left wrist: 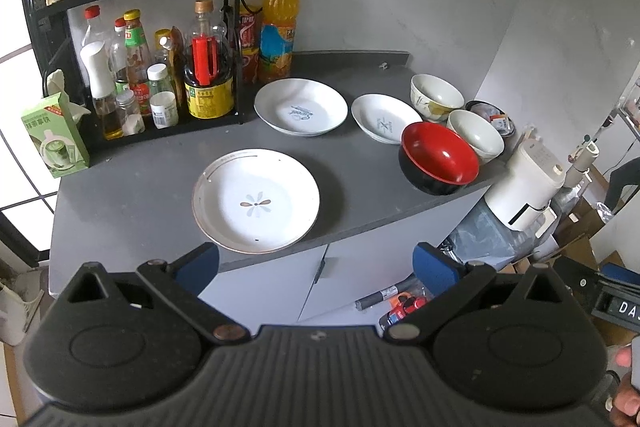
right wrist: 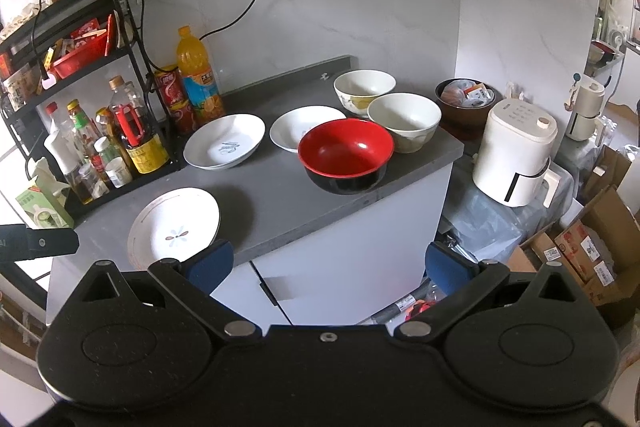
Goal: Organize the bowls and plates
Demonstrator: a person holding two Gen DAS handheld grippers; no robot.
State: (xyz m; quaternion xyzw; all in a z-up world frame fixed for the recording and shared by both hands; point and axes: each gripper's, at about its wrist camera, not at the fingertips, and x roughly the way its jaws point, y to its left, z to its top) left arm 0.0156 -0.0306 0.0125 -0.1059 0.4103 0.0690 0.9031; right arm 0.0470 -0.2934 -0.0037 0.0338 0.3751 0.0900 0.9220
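Observation:
On the grey counter (left wrist: 132,195) lie three white plates: a flower plate (left wrist: 256,201) (right wrist: 174,227) at the front, a blue-marked plate (left wrist: 301,107) (right wrist: 225,141) behind it, and a smaller plate (left wrist: 385,123) (right wrist: 296,129) to the right. A red bowl with a black outside (left wrist: 439,157) (right wrist: 345,155) stands near the right edge, beside a cream bowl (left wrist: 475,135) (right wrist: 405,121) and a flowered bowl (left wrist: 436,97) (right wrist: 363,91). My left gripper (left wrist: 316,267) hangs open in front of the counter, just short of the flower plate. My right gripper (right wrist: 328,265) is open too, empty, below the counter's edge.
A black rack (left wrist: 132,67) of bottles and jars fills the counter's left. An orange juice bottle (left wrist: 278,27) and red cans stand by the wall. A tea carton (left wrist: 54,137) sits at far left. A white appliance (right wrist: 516,155) and cardboard boxes (right wrist: 580,247) crowd the right.

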